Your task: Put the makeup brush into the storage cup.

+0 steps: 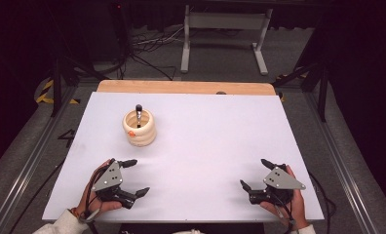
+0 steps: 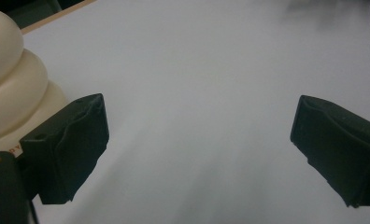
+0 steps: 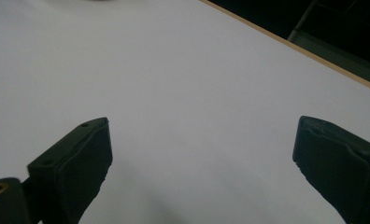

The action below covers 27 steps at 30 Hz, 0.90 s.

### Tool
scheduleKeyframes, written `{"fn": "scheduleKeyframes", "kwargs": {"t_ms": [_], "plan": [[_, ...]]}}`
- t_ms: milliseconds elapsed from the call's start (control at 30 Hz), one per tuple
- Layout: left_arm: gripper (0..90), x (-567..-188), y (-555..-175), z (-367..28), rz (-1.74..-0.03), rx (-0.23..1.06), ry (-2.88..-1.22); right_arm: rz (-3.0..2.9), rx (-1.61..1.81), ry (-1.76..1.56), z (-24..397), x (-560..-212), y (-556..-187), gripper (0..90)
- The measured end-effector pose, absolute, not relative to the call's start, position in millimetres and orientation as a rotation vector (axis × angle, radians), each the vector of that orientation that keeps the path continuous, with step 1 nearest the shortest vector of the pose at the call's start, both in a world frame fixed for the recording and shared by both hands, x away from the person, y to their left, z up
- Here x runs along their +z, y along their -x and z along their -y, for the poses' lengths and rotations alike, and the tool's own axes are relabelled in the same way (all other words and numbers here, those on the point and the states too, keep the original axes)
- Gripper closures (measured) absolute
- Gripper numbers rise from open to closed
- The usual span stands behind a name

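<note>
A cream ribbed holder (image 1: pixel 140 127) stands on the white table (image 1: pixel 205 136) at the left of centre, with a dark-tipped tool (image 1: pixel 139 115) upright inside it. Its rounded side (image 2: pixel 10 88) bulges at the left edge of the left gripper view. My left gripper (image 1: pixel 137 177) rests near the front left, below the holder, its jaws wide apart with nothing between them. My right gripper (image 1: pixel 255 173) lies at the front right, open too, with bare table between its fingers (image 3: pixel 75 163).
A wooden strip (image 1: pixel 186 87) runs along the table's far edge. Beyond it on the floor stand a grey metal frame (image 1: pixel 225 36) and loose cables (image 1: pixel 147 48). Dark stands flank the table on both sides.
</note>
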<state>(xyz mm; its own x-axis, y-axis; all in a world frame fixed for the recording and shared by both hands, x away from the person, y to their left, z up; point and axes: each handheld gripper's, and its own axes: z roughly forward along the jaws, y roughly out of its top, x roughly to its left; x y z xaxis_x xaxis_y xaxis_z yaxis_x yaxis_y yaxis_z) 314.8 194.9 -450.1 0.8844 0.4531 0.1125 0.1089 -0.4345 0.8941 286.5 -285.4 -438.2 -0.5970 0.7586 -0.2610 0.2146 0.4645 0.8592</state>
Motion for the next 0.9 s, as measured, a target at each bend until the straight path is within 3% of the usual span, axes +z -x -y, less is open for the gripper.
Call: {"fn": "scheduleKeyframes", "kwargs": {"t_ms": [900], "plan": [[5.6,-450.5,-317.8,-197.5,-0.419,0.421,-2.006,-2.102,1.079,-0.786,280.8,-438.5,-287.9,5.9]]}}
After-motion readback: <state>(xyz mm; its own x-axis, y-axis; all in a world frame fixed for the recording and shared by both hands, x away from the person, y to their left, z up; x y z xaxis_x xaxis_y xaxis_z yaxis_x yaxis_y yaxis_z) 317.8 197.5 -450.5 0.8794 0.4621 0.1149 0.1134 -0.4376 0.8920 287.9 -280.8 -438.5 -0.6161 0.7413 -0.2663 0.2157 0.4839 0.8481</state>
